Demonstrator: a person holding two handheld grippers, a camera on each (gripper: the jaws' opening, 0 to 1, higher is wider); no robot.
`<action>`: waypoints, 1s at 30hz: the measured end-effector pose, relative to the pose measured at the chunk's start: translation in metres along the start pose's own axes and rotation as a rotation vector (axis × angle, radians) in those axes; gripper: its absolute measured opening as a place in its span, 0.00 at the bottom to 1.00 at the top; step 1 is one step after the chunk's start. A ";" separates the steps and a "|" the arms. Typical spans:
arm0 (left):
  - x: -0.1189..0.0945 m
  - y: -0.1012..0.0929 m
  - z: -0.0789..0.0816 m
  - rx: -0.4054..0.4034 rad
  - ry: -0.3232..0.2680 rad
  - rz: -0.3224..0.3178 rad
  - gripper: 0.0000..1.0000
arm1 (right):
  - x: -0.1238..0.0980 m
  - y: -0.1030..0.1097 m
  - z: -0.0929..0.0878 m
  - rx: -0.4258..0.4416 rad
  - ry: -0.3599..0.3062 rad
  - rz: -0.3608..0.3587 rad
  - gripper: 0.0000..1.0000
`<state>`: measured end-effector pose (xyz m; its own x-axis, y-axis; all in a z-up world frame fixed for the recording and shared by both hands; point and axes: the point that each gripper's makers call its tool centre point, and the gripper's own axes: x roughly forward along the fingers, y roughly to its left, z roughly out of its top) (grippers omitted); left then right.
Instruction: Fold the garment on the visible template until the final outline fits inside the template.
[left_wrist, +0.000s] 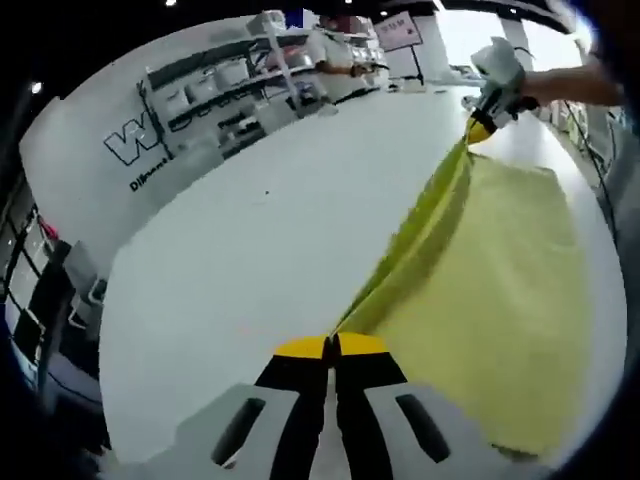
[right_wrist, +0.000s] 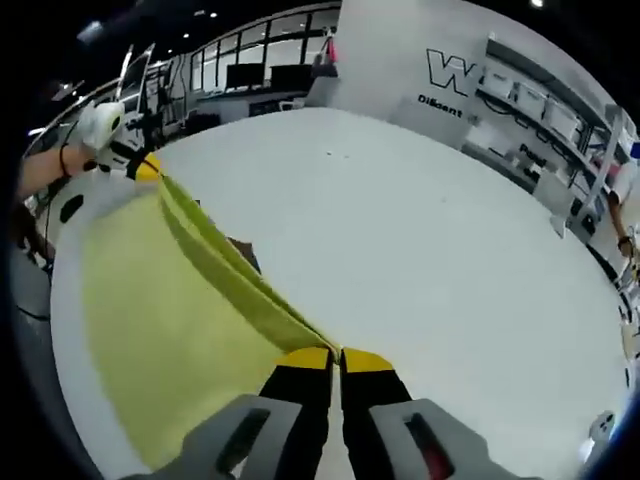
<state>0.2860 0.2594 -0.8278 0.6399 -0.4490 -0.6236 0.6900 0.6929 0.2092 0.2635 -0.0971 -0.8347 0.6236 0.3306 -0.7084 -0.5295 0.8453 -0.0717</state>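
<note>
Soft, light yellow fabric garment (left_wrist: 500, 290) lies on the round white table (left_wrist: 250, 250), 1 edge stretched taut between the left gripper (left_wrist: 331, 347) and right gripper (right_wrist: 335, 352), both clamped on its corners. Limp; best held at corners.

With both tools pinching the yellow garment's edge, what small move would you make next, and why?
Probably carry both tools together across the garment, then lower the edge. The left tool and right tool are shut on the yellow garment, its edge stretched taut between them above the white table, the rest lying flat.
</note>
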 end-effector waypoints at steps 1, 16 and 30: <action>0.002 0.000 -0.007 -0.010 0.041 0.005 0.01 | 0.001 0.001 0.000 0.026 -0.001 0.006 0.00; 0.016 0.003 -0.011 -0.247 0.075 0.098 0.01 | 0.007 0.004 -0.013 0.342 0.067 -0.056 0.00; 0.008 0.018 -0.009 -0.351 -0.045 0.188 0.08 | -0.003 -0.007 -0.017 0.348 0.027 -0.109 0.00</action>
<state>0.3007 0.2730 -0.8356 0.7636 -0.3148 -0.5637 0.4068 0.9126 0.0414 0.2553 -0.1110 -0.8442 0.6478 0.2232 -0.7284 -0.2307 0.9687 0.0917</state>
